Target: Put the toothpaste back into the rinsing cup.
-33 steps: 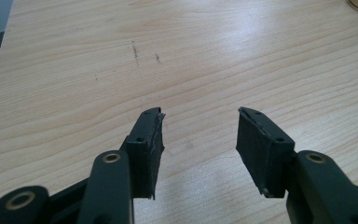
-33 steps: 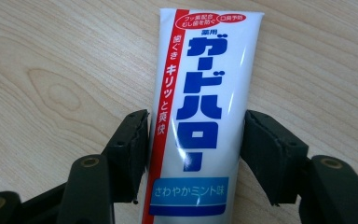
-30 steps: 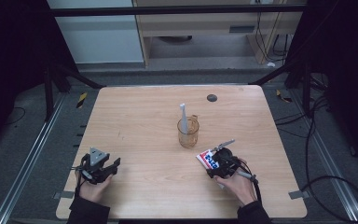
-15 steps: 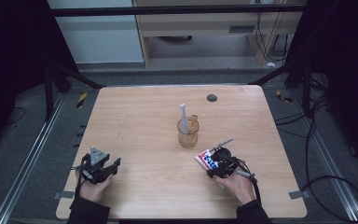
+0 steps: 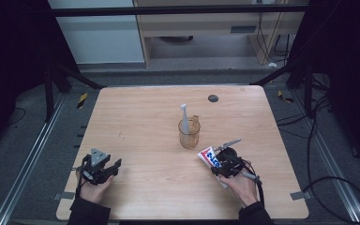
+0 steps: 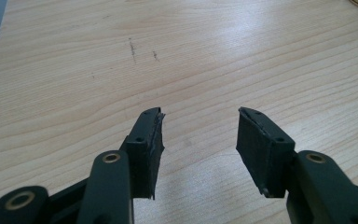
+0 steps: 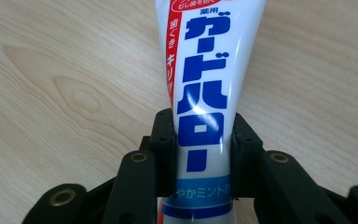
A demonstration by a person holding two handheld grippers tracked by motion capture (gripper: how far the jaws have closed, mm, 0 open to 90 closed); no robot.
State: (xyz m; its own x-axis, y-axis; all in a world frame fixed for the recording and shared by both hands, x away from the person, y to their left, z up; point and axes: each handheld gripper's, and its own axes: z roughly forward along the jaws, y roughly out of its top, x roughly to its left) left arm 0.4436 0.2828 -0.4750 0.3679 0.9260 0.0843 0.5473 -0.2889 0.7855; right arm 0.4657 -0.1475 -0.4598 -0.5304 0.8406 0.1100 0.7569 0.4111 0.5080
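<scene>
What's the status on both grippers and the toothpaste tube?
Right gripper jaws just closing, now clamped on toothpaste tube. Left gripper open, holding nothing, over bare table. Glass cup with toothbrush just beyond tube.

Both claws are black, hand-held tools. The left claw (image 5: 107, 168), at the near left, carries a grey three-cornered plate (image 5: 98, 157) on top. Seen along it, its arms are matte black with brass-ringed pivot holes, and its squared pads (image 6: 260, 149) have a rough, worn facing and small screws. The right claw (image 5: 221, 164), at the near right, has the same brass-ringed arms; a black cable (image 5: 259, 187) trails from it. Dark sleeves (image 5: 88, 215) cover both wrists.
</scene>
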